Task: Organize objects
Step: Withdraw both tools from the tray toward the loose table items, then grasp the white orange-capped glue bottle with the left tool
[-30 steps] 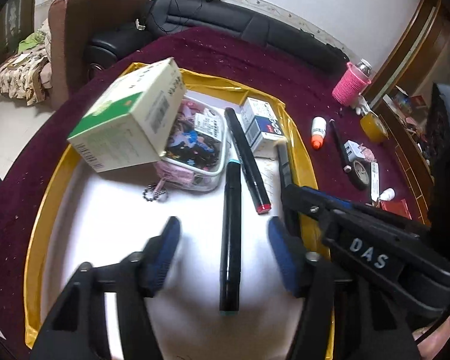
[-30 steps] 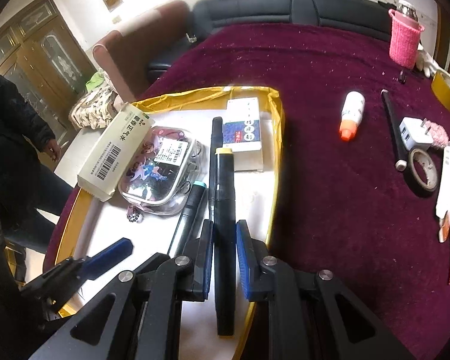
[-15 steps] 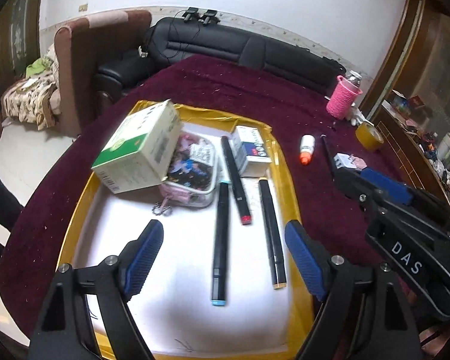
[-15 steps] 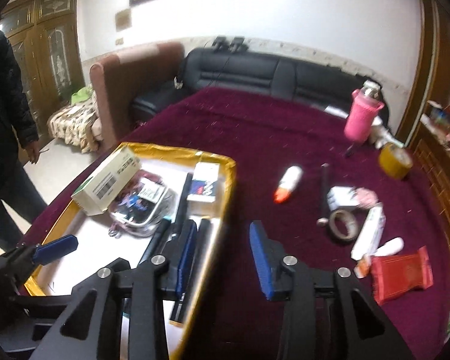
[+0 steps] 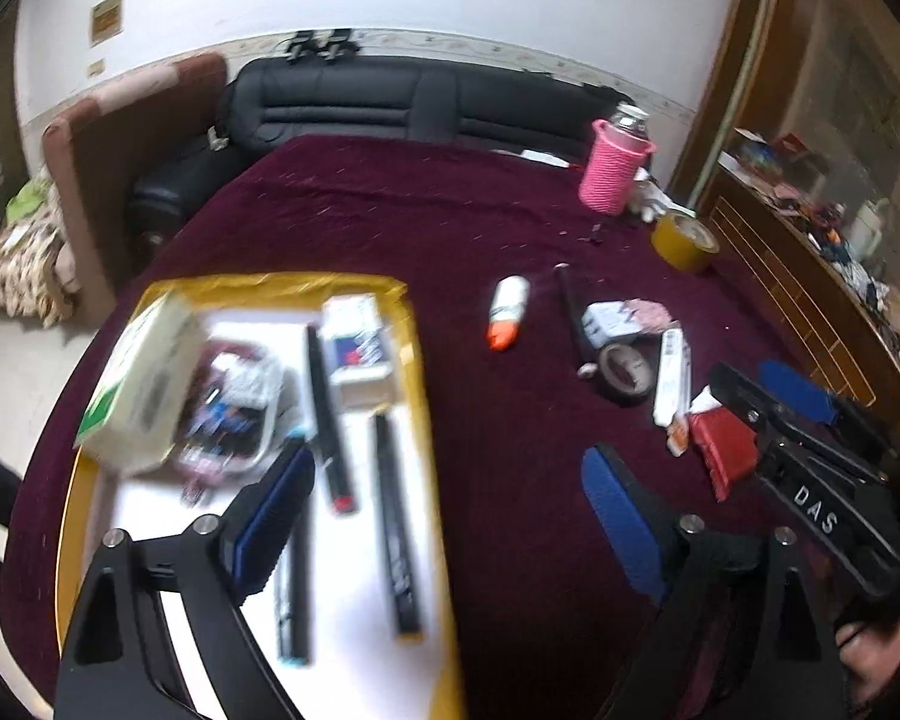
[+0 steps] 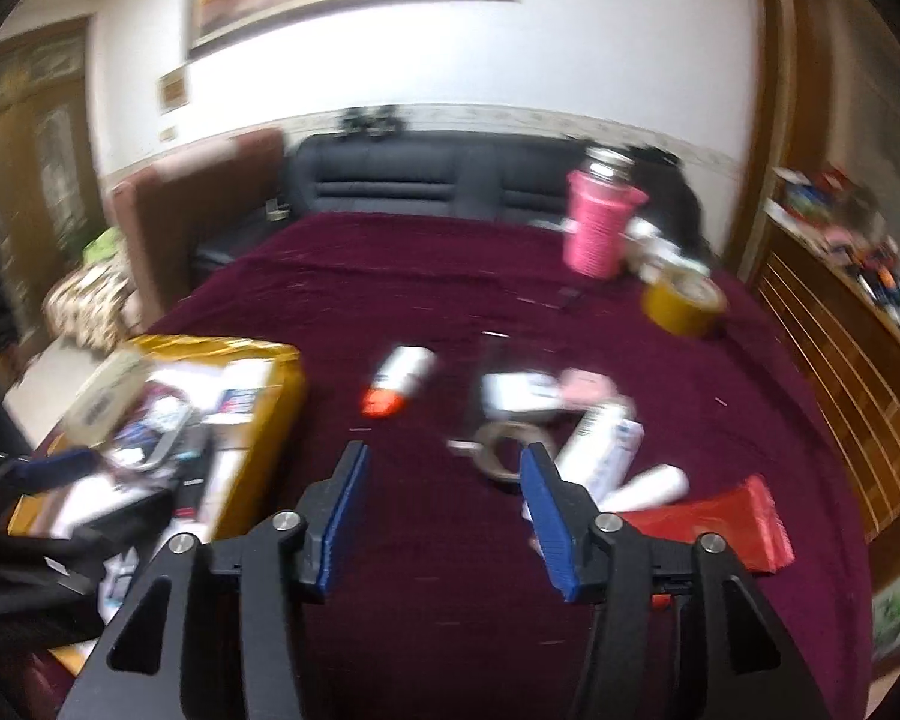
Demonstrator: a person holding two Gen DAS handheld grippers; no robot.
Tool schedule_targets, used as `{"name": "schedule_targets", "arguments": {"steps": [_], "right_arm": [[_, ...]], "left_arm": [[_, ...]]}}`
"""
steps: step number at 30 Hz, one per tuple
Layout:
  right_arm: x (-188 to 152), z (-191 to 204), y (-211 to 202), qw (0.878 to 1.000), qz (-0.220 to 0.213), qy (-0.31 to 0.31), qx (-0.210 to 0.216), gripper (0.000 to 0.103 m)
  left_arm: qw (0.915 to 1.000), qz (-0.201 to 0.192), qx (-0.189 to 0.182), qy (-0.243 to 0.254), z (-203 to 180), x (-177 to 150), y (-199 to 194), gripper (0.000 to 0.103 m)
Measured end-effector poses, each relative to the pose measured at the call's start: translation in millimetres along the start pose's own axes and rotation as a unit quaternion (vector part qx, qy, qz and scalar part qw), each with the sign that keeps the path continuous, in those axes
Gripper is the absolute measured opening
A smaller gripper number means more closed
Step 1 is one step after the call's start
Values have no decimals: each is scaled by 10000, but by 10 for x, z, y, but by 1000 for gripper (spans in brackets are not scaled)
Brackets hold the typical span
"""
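Note:
A gold-rimmed tray (image 5: pixel 423 396) with a white floor lies at the left and holds a green and white box (image 5: pixel 141 384), a clear pouch (image 5: pixel 234 402), a small blue and white box (image 5: pixel 357 348) and three black markers (image 5: pixel 393 516). My left gripper (image 5: pixel 450 516) hovers over the tray's right rim, its jaws opening with nothing between them. My right gripper (image 6: pixel 447 516) hangs above the maroon cloth (image 6: pixel 438 300) right of the tray (image 6: pixel 270 396), its jaws also opening and empty. It faces a white bottle with an orange cap (image 6: pixel 399 384).
Loose on the cloth right of the tray are a black pen (image 5: pixel 573 318), a white plug adapter (image 5: pixel 609 321), a dark tape ring (image 5: pixel 624 369), a white tube (image 5: pixel 672 369) and a red packet (image 5: pixel 723 444). A pink-sleeved bottle (image 5: pixel 615 165) and a yellow tape roll (image 5: pixel 684 240) stand further back.
The right gripper let go of the yellow-capped marker, which now lies in the tray. Both grippers rose and swung right, away from the tray, and both jaws widened.

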State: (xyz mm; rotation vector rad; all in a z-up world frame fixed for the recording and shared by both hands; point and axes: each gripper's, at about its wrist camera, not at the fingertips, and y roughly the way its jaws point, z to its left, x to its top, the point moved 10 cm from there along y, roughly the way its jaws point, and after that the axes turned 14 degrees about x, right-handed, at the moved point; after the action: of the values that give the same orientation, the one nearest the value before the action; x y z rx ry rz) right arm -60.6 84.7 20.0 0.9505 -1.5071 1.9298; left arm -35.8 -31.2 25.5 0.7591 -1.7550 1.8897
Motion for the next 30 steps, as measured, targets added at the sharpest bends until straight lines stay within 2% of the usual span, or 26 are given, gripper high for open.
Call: {"name": "schedule_targets", "arguments": {"steps": [4,7,10,17,24,27,28,29,30], "right_arm": [[-105,-841,4,9963,-35,843,-164,57],[-158,-1293,24,9908,-111,1328,-217,57],[-164,-1534,68,9877,-205,1537,-182,57],[-227,-1651,248,9838,-296,1764,114,57],[-282,-1680,317,9828,-279,1807,274,57],[-281,-1671,314,9826,-304,1803,337,57],[-280,-1664,312,9827,-311,1792,349,57],[-282,-1656,318,9829,-311,1779,348,57],[-283,-1653,319,9831,-311,1770,351,57]], "left_arm": [[9995,123,-53,274,-353,219,232,92],[9987,128,211,446,-532,436,517,92],[9964,88,588,607,-634,623,809,92],[9864,226,1239,1051,-779,763,1415,92],[9831,414,1340,1180,-892,735,1800,92],[9839,554,1260,1137,-938,688,1913,92],[9845,604,1207,1124,-965,660,1933,90],[9868,599,1082,1043,-988,646,1925,79],[9880,612,1005,1005,-1006,639,1914,61]]}}
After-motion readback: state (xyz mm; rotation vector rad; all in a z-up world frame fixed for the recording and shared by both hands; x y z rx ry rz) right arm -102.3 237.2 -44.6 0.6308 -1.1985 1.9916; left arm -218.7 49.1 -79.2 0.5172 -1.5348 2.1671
